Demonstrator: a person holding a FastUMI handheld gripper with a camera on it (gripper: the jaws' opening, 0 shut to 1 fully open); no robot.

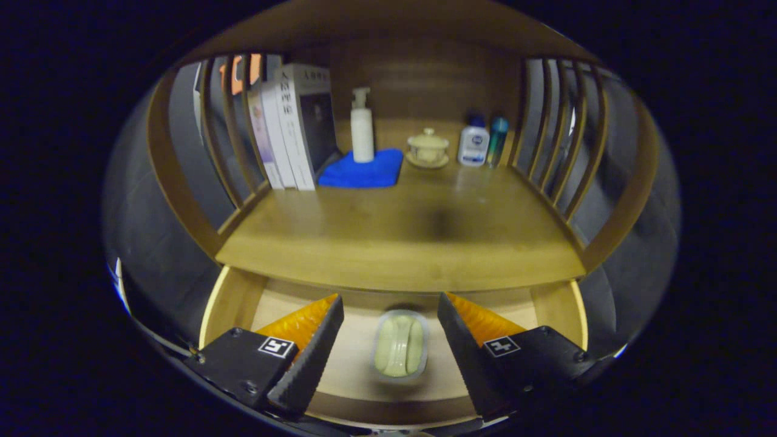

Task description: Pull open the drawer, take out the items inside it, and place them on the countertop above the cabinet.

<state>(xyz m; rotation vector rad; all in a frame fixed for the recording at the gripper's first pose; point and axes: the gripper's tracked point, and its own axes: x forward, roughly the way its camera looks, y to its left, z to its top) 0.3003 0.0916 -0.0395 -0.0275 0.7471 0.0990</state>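
Gripper view looks down into the open drawer [234, 300] of a wooden cabinet, with the hand-held gripper [390, 312] spread wide above it and gripping nothing. Its two dark, ribbed fingers [312, 358] stand well apart, one on each side of a small pale green item in a clear wrapper [399, 346]. That item lies flat on the drawer floor, between the fingers and touching neither. Light wooden drawer walls rise at both sides, outside the fingers.

Just beyond the fingertips, the front edge of the surface [394, 243] overhangs the back part of the drawer. Its near and middle area is bare wood. Further back, several things crowd the rear. A row of upright books [291, 127] leans against the slatted left side. Beside them lies a folded blue cloth [363, 169], with a white pump bottle [362, 125] standing on it. To the right of the cloth sits a small lidded cup on a saucer [428, 147]. Beyond that, a white bottle with a blue cap [473, 142] stands just beside a slim teal bottle [497, 141], close to the slatted right side [549, 130].
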